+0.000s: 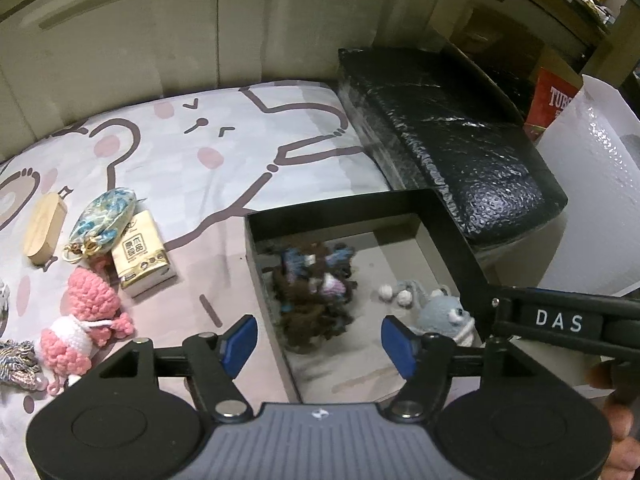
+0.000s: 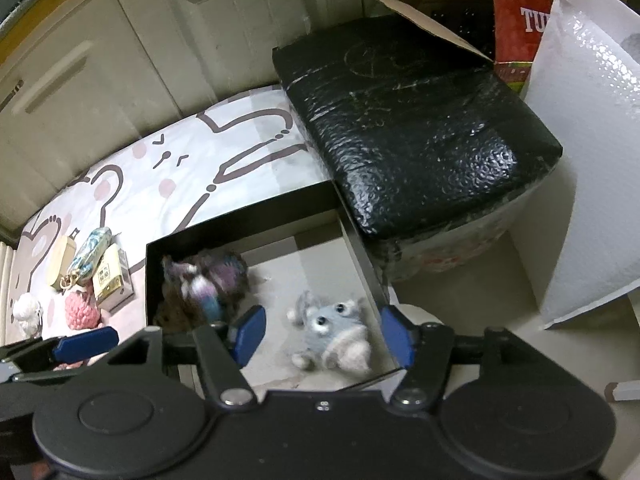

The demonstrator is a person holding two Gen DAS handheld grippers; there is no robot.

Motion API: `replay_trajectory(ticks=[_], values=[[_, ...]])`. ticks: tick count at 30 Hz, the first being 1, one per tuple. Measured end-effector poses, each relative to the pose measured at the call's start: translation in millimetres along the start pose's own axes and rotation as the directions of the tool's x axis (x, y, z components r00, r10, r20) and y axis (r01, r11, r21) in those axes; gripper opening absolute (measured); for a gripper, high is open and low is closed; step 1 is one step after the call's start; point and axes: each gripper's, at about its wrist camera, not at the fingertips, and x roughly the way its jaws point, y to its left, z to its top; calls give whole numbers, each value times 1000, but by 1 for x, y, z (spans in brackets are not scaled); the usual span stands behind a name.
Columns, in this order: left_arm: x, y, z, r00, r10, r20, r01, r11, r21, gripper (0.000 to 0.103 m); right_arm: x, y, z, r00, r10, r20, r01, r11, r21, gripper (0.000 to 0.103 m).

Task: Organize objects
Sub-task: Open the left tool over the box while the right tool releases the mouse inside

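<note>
Cream cabinet doors back a bed sheet (image 1: 224,184) printed with cartoon animals, where a black box (image 1: 452,216) sits open. Inside lie a blurred brown-and-blue yarn toy (image 1: 316,292) and a grey crocheted toy (image 2: 336,336). Above them, the left hand-held gripper (image 1: 318,344) and the right hand-held gripper (image 2: 322,336) both stand spread, pinching nothing. A pink crocheted doll (image 1: 86,320), a tissue pack (image 1: 142,258), a blue pouch (image 1: 104,216) and a wooden block (image 1: 44,230) lie on the sheet left of the box.
</note>
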Motion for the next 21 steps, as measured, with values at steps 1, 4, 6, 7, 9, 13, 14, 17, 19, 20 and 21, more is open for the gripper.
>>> replay_trajectory(ticks=[1,4,6,7,9,13,14,17,19,20,21], values=[[-1,1,0,1000,1,1,-1,1000,-2,70,0,0,0,1000,-2,-1,2,1000,-1,66],[-3,3,-1,1000,3,1,-3,1000,-5,70,-1,0,-1,1000,-9,-1,9,1000,-2,66],[-4,3,-1,1000,5,1,-5,1000,-3,72,-3,1,0,1000,-10,0,10,1000,-1,66],[-5,3,-2,1000,7,1,-7,1000,-1,73,-3,1,0,1000,-11,2,11,1000,-2,66],[-6,3,-2,1000,10,2,-10,1000,2,73,-4,1,-1,1000,-12,3,12,1000,-4,67],[-9,4,-3,1000,14,4,-14,1000,2,74,-8,1,-1,1000,-13,6,13,1000,-9,67],[-10,4,-3,1000,15,6,-15,1000,0,74,-10,1,-1,1000,-10,9,10,1000,-9,67],[-12,5,-3,1000,16,9,-16,1000,-6,74,-15,1,-2,1000,-5,20,5,1000,-11,67],[-15,5,-4,1000,17,12,-17,1000,-8,74,-19,0,-2,1000,-4,25,5,1000,-12,67],[-16,6,-4,1000,17,14,-17,1000,-9,74,-20,0,-2,1000,-5,27,5,1000,-13,67],[-17,6,-4,1000,17,16,-17,1000,-10,74,-21,0,-2,1000,-7,28,7,1000,-14,67]])
